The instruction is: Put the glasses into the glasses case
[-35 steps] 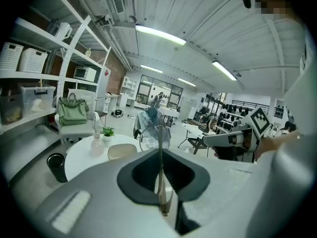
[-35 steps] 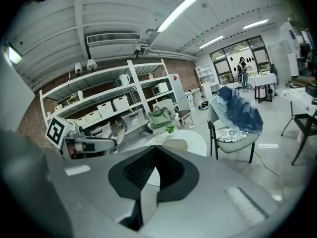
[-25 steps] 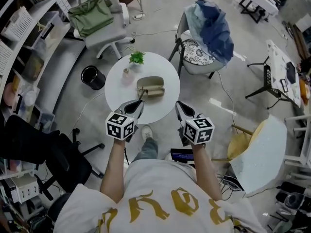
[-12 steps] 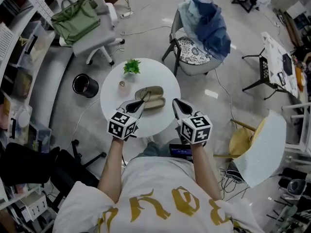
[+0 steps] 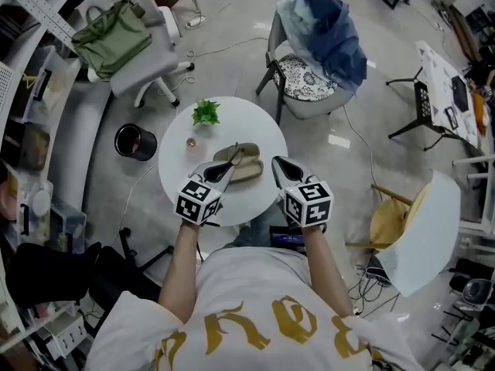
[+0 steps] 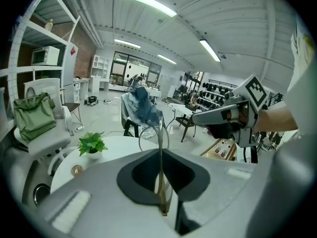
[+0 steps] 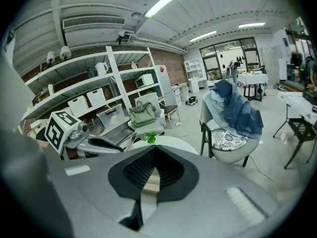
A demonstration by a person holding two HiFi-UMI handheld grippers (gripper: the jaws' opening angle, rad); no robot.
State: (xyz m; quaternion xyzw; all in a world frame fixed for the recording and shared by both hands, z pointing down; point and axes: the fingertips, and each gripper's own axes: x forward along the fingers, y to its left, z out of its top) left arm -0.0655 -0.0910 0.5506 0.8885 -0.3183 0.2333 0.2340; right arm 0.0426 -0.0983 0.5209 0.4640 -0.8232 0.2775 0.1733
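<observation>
An open beige glasses case (image 5: 249, 165) lies on the round white table (image 5: 255, 126). My left gripper (image 5: 224, 168) is shut on the thin-framed glasses (image 5: 233, 158) and holds them at the case's left end. In the left gripper view the glasses (image 6: 159, 139) stand edge-on between the closed jaws of my left gripper (image 6: 159, 152). My right gripper (image 5: 276, 161) hovers just right of the case, shut and holding nothing. In the right gripper view a strip of the case (image 7: 150, 179) shows below the tips of my right gripper (image 7: 154, 148).
A small potted plant (image 5: 205, 112) and a small round pinkish object (image 5: 190, 141) sit at the table's far left. Beyond the table stand a black bin (image 5: 130, 141), a chair with blue clothes (image 5: 321, 37) and a chair with a green bag (image 5: 116, 33).
Both grippers have edged forward over the table toward the case. The left one still holds the glasses, now at the case's left end.
</observation>
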